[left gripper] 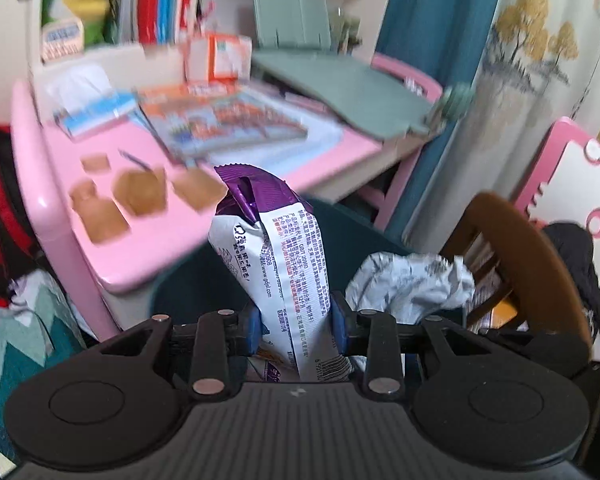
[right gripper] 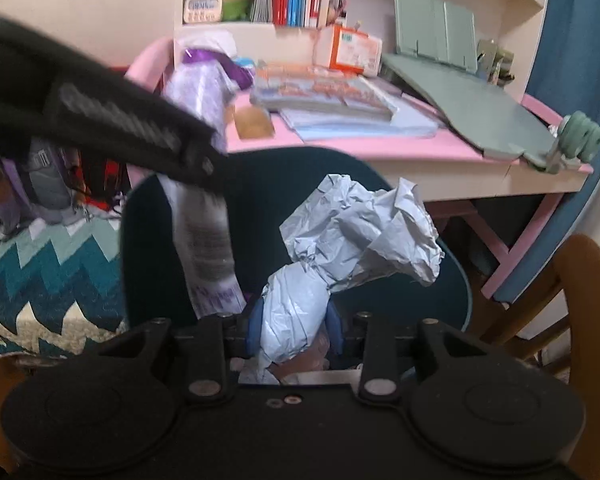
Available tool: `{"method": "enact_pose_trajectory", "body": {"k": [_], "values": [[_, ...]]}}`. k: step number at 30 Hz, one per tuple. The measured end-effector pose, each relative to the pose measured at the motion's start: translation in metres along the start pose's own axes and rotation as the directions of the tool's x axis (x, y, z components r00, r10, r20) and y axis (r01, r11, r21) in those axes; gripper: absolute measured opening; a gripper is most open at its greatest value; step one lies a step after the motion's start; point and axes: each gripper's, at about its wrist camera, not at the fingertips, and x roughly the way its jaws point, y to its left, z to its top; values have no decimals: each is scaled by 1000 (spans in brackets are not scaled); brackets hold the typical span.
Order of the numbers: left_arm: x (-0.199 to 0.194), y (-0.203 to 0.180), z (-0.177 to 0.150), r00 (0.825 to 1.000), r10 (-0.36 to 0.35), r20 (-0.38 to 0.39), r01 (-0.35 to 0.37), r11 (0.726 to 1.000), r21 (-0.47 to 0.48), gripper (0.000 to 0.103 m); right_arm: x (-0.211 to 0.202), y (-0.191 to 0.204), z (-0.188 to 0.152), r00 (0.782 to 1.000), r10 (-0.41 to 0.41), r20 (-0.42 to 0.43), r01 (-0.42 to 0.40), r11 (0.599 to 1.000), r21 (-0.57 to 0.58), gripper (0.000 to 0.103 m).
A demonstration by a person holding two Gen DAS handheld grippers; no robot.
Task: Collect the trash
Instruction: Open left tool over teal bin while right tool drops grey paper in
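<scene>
A dark round bin (right gripper: pixel 452 280) stood beside the pink desk (left gripper: pixel 84 240), and both pieces of trash hung over its mouth. On the desk lay several brown scraps (left gripper: pixel 140 192), not yet collected.

The left gripper (left gripper: pixel 296 320) was clamped at a narrow setting on a purple-and-white snack wrapper (left gripper: pixel 276 248), which stood tall and floppy above the pads. The right gripper (right gripper: pixel 294 328) held a crumpled wad of grey paper (right gripper: pixel 356 232), most of its bulk flaring out past the fingertips (right gripper: pixel 254 326).

The likeliest mishap was a miss: the wad's wide end leaned toward the bin's far rim, so it could catch there and tumble to the floor if let go. The wrapper, being light and long, might drift or cling to a pad rather than fall straight. The two tools sat close together, so a careless swing could knock one against the other.
</scene>
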Motion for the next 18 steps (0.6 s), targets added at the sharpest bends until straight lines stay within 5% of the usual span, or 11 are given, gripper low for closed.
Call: {"method": "enact_pose_trajectory", "body": {"k": [7,12,18], "values": [[30,-6,-11,997,-1,-78,3,1000,26,34,17,-4,-4,997,8,-71,-8,1000,3,33],[35,-6,-14,997,1,-83,0,1000,16,61,20,-6,-8,997,3,-81,-2,1000,8,34],[23,0,-14,998,3,-61,-3,1000,2,65,9,-9,-8,998,-1,-58,3,1000,24,37]]}}
